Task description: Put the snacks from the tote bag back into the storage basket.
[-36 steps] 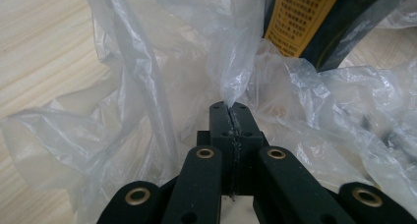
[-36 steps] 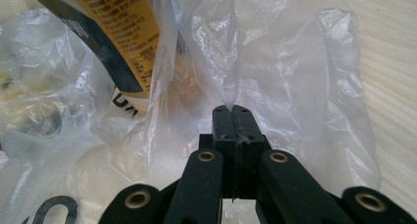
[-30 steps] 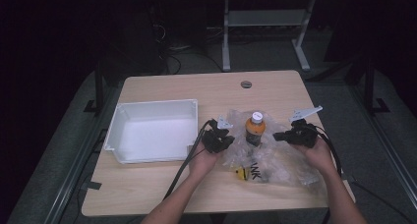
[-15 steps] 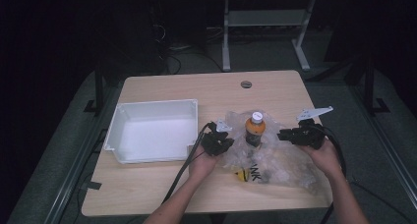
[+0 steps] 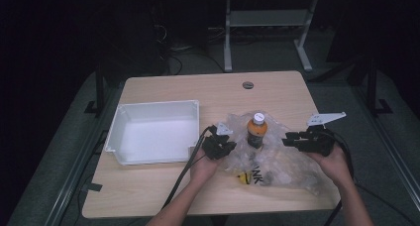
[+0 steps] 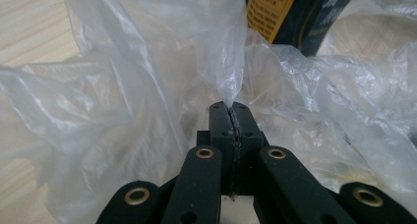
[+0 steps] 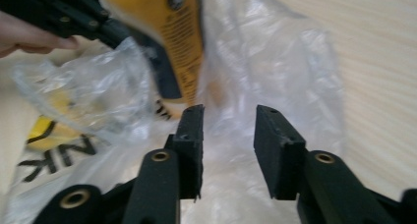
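The left claw (image 6: pixel 231 108) pinched the plastic bag (image 6: pixel 147 86); the right claw (image 7: pixel 227 123) gaped empty short of the bottle (image 7: pixel 172 32), probably needing to close on it.

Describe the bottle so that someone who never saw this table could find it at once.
On the wooden table, right of the white tray, lies a crumpled clear plastic bag. The bottle stands upright on it between the two grippers; its orange body and white cap set it apart.

A clear crinkled plastic bag (image 5: pixel 277 161) bears black letters and a yellow patch. The small orange drink bottle (image 5: pixel 256 132) has a white cap and dark label. The rectangular plastic bin (image 5: pixel 151 132) is white; the wooden tabletop (image 5: pixel 198 92) pale beige.
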Demonstrator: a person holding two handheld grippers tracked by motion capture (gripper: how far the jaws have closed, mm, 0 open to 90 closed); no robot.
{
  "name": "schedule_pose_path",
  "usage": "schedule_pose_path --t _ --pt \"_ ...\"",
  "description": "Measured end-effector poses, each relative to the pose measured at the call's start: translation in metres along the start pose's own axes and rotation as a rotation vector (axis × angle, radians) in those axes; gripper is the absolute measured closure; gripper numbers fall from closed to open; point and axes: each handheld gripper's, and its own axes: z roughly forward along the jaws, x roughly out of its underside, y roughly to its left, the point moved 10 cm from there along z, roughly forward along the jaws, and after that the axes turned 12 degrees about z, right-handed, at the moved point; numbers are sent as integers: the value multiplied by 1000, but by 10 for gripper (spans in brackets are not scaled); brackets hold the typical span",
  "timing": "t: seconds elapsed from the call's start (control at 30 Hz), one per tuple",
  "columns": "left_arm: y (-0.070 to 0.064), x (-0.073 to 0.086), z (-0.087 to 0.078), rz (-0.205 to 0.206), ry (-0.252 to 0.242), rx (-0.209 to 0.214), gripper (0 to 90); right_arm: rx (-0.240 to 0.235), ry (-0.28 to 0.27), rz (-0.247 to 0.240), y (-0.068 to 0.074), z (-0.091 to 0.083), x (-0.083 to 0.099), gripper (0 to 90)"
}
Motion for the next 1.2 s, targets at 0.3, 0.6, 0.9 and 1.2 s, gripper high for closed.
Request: schedule_pose_path --t 0.3,0.6,0.9,1.2 --pt "-3 4 1 1 -1 2 881 -71 -6 -24 20 3 10 536" --pt "-5 11 1 11 8 13 870 -106 35 -62 41 19 15 504" --pt "-6 14 0 19 20 3 868 -150 141 -121 62 39 32 572" --pt "-4 18 2 45 53 -12 874 -97 248 -163 53 47 53 868"
